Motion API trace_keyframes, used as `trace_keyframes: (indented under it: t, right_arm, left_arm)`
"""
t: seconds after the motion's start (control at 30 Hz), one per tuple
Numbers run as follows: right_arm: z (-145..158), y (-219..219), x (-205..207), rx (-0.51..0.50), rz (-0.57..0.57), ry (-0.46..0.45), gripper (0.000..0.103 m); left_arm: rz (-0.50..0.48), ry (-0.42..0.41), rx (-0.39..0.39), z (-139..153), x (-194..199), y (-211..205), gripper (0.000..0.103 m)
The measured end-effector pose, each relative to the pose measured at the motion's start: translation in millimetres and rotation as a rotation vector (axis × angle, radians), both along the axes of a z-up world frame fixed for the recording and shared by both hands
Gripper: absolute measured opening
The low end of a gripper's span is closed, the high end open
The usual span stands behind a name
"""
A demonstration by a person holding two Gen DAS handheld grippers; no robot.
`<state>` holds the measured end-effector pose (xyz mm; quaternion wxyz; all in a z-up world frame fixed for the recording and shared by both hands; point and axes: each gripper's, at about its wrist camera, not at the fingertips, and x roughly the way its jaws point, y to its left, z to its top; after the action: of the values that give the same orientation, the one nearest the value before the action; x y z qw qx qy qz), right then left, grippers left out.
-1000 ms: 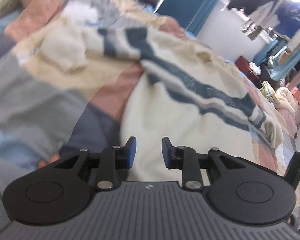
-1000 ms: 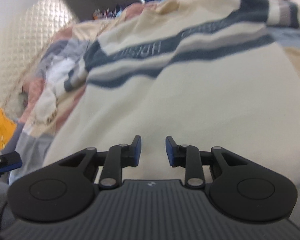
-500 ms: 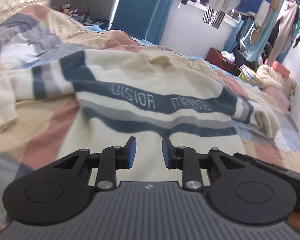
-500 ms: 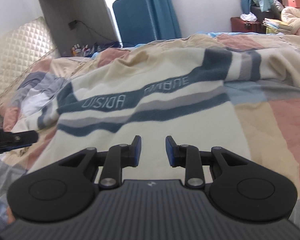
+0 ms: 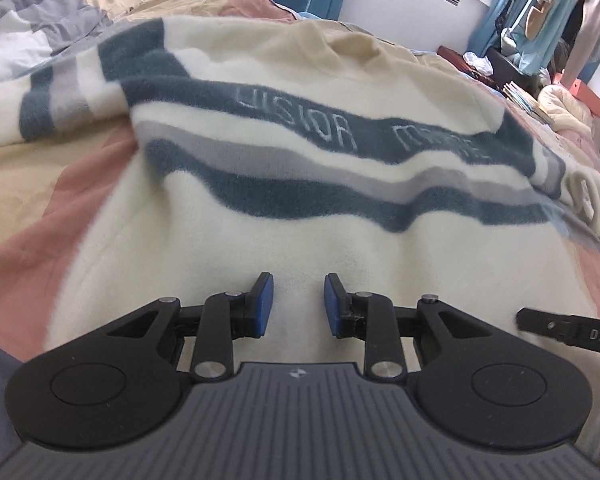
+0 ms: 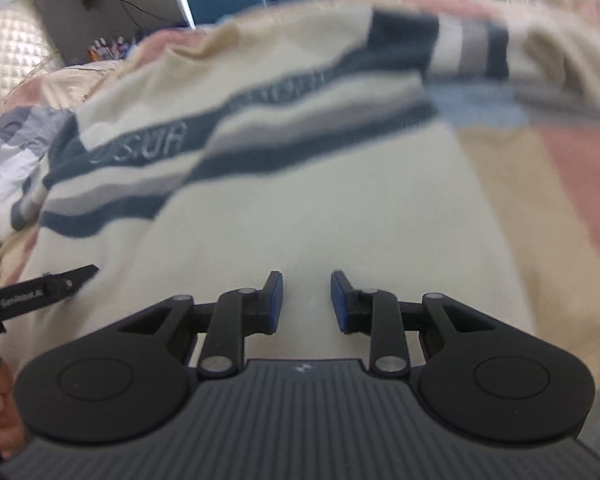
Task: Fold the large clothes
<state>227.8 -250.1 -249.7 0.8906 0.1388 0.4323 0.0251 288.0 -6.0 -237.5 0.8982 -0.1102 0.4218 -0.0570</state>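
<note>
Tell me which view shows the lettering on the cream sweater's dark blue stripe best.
The left wrist view: the pale lettering on the cream fleece sweater is fairly sharp and faces the camera. The right wrist view shows it motion-blurred, with only the left word partly legible.

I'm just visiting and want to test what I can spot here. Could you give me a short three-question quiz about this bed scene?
1. True or false: the left gripper is clamped on the cream sweater.
2. What runs across the sweater's chest? A) red dots B) dark blue and grey stripes with lettering C) a plain green panel
3. What does the sweater lie on?

Key
1. False: its blue pads stand apart above the fabric with nothing between them, as do those of the right gripper.
2. B
3. A patchwork quilt of pink, beige and grey blocks.
</note>
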Motion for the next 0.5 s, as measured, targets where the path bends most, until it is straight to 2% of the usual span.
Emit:
trace_keyframes:
  t: [0.07, 0.2, 0.27, 0.3, 0.4, 0.43, 0.5]
  right_arm:
    - [1, -5, 0, 0.033, -0.031, -0.003, 0.029]
    - [17, -23, -5, 0.106, -0.087, -0.056, 0.032]
    - [28, -38, -4, 0.144, -0.124, -0.100, 0.048]
    - [34, -45, -1, 0.141, -0.137, -0.121, 0.060]
    - [48, -71, 16, 0.134, -0.173, -0.170, 0.068]
    - [49, -82, 24, 0.155, -0.183, -0.180, 0.073]
    - [47, -109, 43, 0.215, -0.232, -0.194, 0.075]
  left_arm:
    - [0.002, -0.002, -0.007, 0, -2, 1, 0.032]
    - [0.005, -0.011, -0.011, 3, -8, 1, 0.033]
    - [0.002, -0.019, -0.002, 5, -12, 0, 0.033]
    - [0.002, -0.022, -0.004, 6, -13, 0, 0.033]
    - [-0.007, -0.026, -0.004, 8, -13, 0, 0.033]
    - [-0.007, -0.028, -0.010, 9, -14, 0, 0.033]
    - [-0.004, -0.032, -0.026, 10, -14, 1, 0.034]
